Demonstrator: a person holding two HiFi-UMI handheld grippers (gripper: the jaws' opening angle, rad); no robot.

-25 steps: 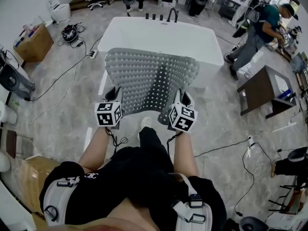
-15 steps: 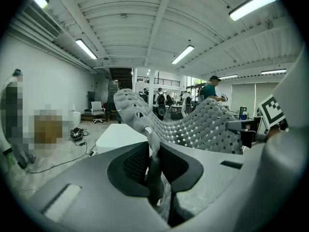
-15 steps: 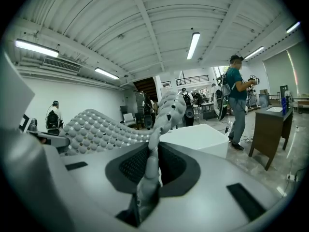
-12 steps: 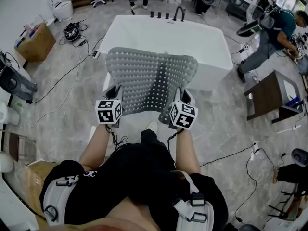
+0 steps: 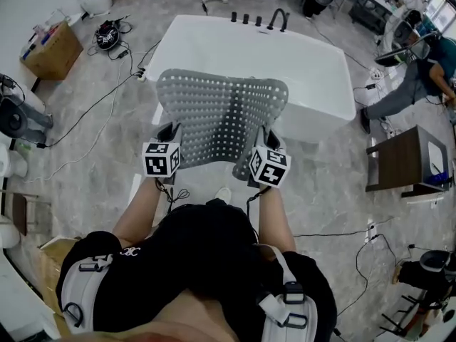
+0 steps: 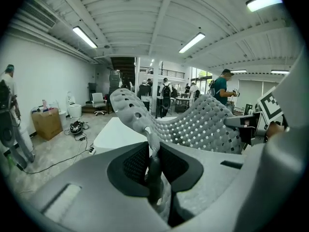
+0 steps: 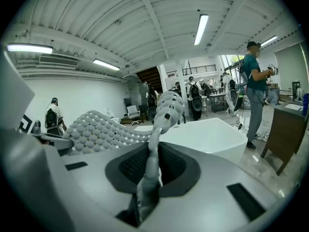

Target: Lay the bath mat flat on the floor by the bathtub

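A grey perforated bath mat (image 5: 222,118) hangs stretched between my two grippers, above the floor in front of the white bathtub (image 5: 249,57). My left gripper (image 5: 169,135) is shut on the mat's near left edge (image 6: 153,144). My right gripper (image 5: 266,143) is shut on the near right edge (image 7: 152,161). The mat's far end curls upward and overlaps the tub's near rim in the head view. In the left gripper view the mat (image 6: 198,127) arches away to the right; in the right gripper view the mat (image 7: 104,127) arches to the left.
Cables (image 5: 85,116) trail over the marble floor at left, near a cardboard box (image 5: 48,48). A dark wooden side table (image 5: 406,161) stands at right. A person (image 5: 420,70) bends over beyond it. Black taps (image 5: 260,20) sit on the tub's far rim. My own legs are below.
The bathtub and the room have slid down in the head view as I move closer to the tub. The mat stays held the same way between both grippers.
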